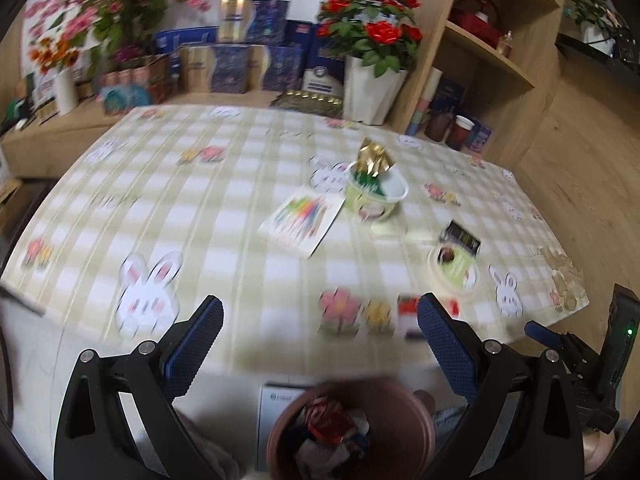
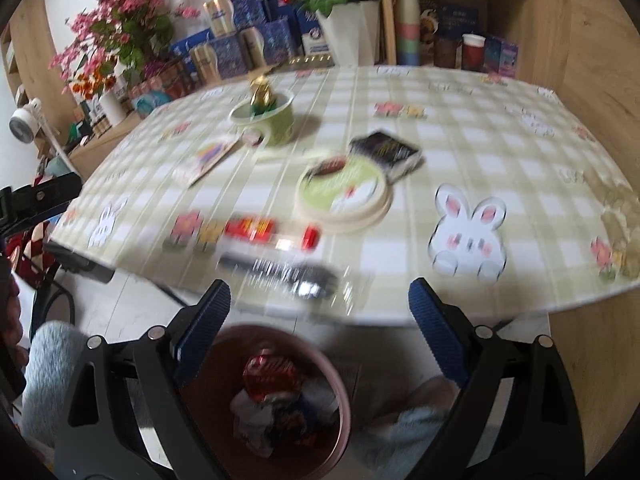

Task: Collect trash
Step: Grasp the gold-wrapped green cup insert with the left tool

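Left jaws (image 1: pixel 320 340): I see them spread wide, empty.
Right jaws (image 2: pixel 320 318): also wide apart, empty.
Bin (image 2: pixel 276 404): below both, off the near edge — red wrapper (image 2: pixel 271 376) on top.
Surface (image 2: pixel 500 152): red packet (image 2: pixel 250 229), round lid (image 2: pixel 344 196), dark packet (image 2: pixel 386 152), green cup (image 2: pixel 266 118) holding gold foil — all blurred.

one cup (image 2: pixel 267 119), one lid (image 2: pixel 343 196), one card (image 1: pixel 301 222), one black wrapper (image 2: pixel 386 151), one red wrapper (image 2: pixel 272 229), one bin (image 2: pixel 276 396), two grippers (image 1: pixel 320 344) (image 2: pixel 320 320)
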A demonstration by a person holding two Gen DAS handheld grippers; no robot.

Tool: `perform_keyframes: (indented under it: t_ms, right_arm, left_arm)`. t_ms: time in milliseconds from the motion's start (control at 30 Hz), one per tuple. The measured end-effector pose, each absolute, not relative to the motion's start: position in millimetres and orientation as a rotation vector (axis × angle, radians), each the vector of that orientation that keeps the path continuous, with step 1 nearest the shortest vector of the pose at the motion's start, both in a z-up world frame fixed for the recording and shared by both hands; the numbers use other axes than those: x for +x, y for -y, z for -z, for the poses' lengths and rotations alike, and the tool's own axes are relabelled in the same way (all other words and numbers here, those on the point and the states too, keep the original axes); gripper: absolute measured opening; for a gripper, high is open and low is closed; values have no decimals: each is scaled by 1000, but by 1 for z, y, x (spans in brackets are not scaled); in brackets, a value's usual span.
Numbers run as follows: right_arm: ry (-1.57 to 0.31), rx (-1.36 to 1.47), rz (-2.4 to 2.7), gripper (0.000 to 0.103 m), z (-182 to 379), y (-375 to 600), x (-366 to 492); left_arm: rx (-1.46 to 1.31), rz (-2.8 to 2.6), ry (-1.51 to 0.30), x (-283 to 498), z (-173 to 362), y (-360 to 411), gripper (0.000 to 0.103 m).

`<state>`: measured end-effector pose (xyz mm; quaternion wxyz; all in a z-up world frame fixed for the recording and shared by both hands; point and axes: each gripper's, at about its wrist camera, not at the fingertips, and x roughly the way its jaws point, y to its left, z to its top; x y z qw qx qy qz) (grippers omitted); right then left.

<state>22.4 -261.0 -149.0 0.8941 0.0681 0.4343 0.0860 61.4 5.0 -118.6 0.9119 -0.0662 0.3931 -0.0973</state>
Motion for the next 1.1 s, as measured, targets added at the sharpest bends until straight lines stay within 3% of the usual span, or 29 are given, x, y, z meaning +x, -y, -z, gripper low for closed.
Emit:
perform_keyframes:
  t_ms: [133, 567, 733, 800, 1100]
  right_arm:
    - [-870, 137, -167, 90, 142, 274, 47]
    - [-870, 83, -129, 92, 146, 305, 104]
    - [-879, 117, -134, 91, 151, 312, 112]
    - [-878, 124, -137, 84, 152, 314, 114]
    - [-891, 124, -174, 76, 156, 315, 120]
  left_arm:
    - [-163, 298, -825, 111, 116, 15, 87]
    - [33, 367, -850, 227, 138, 80, 84]
    - [48, 399, -892, 251, 150, 85, 35]
    - [59, 410, -905, 256, 155, 88, 28]
    - [68, 401, -925, 273, 166, 97, 21]
